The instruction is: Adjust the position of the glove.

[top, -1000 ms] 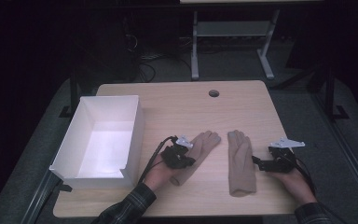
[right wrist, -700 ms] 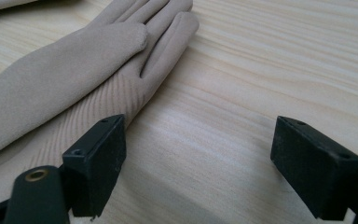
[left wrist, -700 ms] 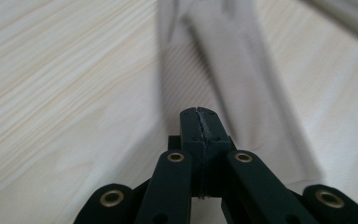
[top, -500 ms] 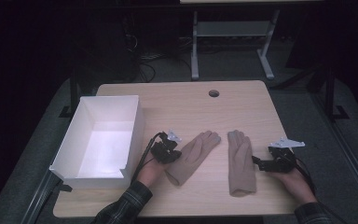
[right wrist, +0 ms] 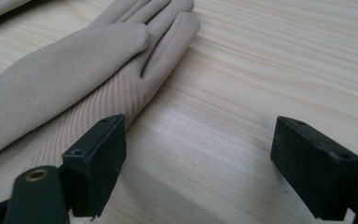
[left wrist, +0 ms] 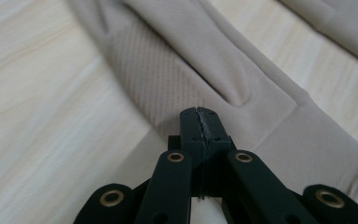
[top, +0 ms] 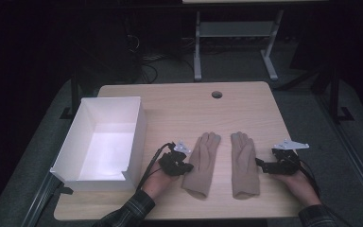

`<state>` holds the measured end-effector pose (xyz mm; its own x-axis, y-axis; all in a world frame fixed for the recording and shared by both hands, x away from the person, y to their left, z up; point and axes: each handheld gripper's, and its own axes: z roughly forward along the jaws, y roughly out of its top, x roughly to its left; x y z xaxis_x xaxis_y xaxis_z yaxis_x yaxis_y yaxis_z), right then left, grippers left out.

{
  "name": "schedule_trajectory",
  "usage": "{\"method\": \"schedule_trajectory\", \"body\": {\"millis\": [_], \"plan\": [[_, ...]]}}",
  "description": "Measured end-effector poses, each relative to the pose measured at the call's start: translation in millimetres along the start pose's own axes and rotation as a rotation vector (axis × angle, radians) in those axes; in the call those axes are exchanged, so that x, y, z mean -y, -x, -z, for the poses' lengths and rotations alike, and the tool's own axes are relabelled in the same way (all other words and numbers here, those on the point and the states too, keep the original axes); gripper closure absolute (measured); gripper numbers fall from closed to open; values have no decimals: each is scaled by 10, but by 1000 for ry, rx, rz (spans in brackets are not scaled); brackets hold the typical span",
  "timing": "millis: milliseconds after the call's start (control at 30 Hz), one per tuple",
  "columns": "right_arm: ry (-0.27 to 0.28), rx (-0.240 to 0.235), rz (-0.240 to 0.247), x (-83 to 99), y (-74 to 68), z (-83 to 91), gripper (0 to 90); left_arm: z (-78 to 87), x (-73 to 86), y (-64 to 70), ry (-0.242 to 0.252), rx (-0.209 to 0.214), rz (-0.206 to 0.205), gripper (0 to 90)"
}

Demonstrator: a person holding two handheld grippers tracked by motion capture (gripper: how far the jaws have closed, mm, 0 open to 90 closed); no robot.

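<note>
Two beige gloves lie flat side by side on the wooden table [top: 179, 106], fingers pointing away from me. My left gripper [top: 185, 167] is at the left glove's [top: 202, 161] left edge. In the left gripper view its jaws are shut, tips [left wrist: 199, 115] resting on the left glove [left wrist: 177, 70] near the folded thumb, with no fabric seen between them. My right gripper [top: 261, 165] sits just right of the right glove [top: 244, 163]. It stands wide open [right wrist: 205, 163] over bare wood, its left jaw beside the right glove's [right wrist: 74, 79] edge.
A white open box [top: 71, 156] stands at the table's left, close to my left hand. A round cable hole [top: 217, 94] is near the far edge. The table's far half is bare wood. Dark floor and a metal stand lie beyond.
The left glove has swung from a slant to nearly straight, its cuff shifted right. My left gripper moved left, then back against the glove. The right gripper has stayed put.
</note>
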<state>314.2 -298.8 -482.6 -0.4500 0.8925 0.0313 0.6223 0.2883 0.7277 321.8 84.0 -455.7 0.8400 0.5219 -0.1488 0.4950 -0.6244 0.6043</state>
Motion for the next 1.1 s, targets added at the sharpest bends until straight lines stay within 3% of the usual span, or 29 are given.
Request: {"method": "schedule_trajectory", "body": {"millis": [133, 267, 367, 667, 867, 967, 1100], "plan": [[0, 0, 0, 0, 0, 0, 178, -30, -16, 51, 12, 21, -9, 886], [0, 0, 1, -1, 1, -1, 178, 12, -21, -1, 33, 44, 25, 812], [0, -1, 2, -1, 1, -1, 178, 78, -69, -94, 59, 22, 37, 742], [0, -2, 2, -2, 0, -3, 178, -14, -239, -278, 89, -43, 56, 568], [0, -2, 3, -2, 0, -3, 178, -168, -301, -354, 88, -45, 91, 586], [0, -2, 3, -2, 0, -3, 178, -215, -287, -362, 50, -48, 72, 610], [1, -2, 3, -2, 0, -3, 178, -242, -282, -342, 62, -29, 75, 696]]}}
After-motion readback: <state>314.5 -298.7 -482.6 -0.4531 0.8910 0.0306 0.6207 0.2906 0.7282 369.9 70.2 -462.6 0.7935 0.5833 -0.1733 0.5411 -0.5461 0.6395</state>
